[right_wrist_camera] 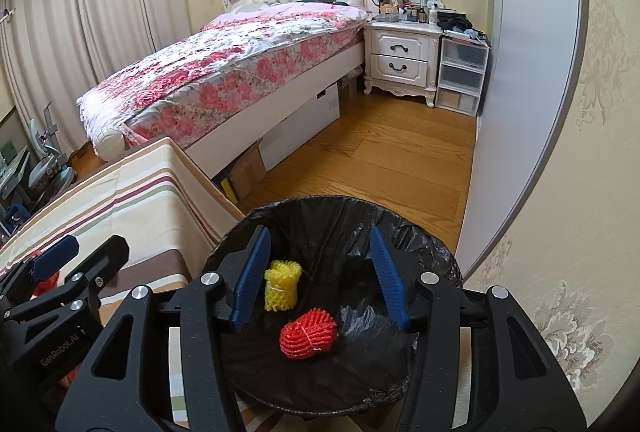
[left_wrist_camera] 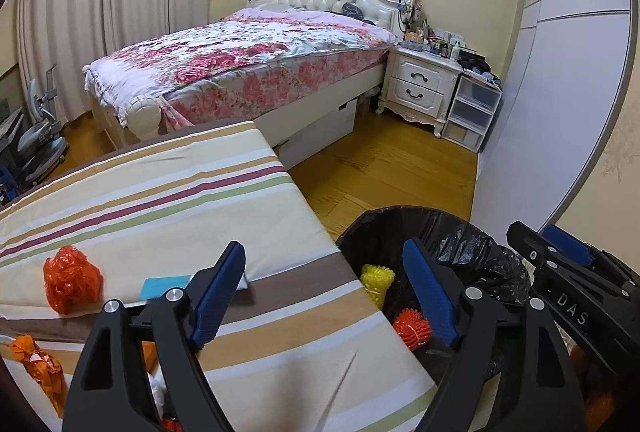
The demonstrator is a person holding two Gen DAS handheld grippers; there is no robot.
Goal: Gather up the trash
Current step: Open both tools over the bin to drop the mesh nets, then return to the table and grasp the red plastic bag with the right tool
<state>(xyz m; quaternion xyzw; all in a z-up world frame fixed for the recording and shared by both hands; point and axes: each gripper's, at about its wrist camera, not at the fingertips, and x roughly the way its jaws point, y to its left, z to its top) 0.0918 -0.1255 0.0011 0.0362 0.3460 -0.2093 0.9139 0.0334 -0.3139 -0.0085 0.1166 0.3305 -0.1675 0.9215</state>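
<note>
A bin lined with a black bag (right_wrist_camera: 436, 252) stands beside the striped cloth surface (left_wrist_camera: 168, 191). A yellow foam net (right_wrist_camera: 282, 286) and a red foam net (right_wrist_camera: 308, 332) lie inside it, both free of the fingers. My right gripper (right_wrist_camera: 319, 234) hangs open above the bin with nothing between its blue pads. My left gripper (left_wrist_camera: 324, 248) is open too and empty, straddling the striped surface's edge and the bin (left_wrist_camera: 472, 232). On the striped surface lie an orange net ball (left_wrist_camera: 72, 284), a blue card (left_wrist_camera: 166, 288) and an orange wrapper (left_wrist_camera: 36, 364).
A bed with a floral cover (left_wrist_camera: 248, 59) stands behind, with cardboard boxes under it. A white nightstand (left_wrist_camera: 420, 87) and plastic drawers (left_wrist_camera: 472, 111) sit by the grey wardrobe (left_wrist_camera: 560, 111). Wooden floor (right_wrist_camera: 380, 159) lies between bed and bin.
</note>
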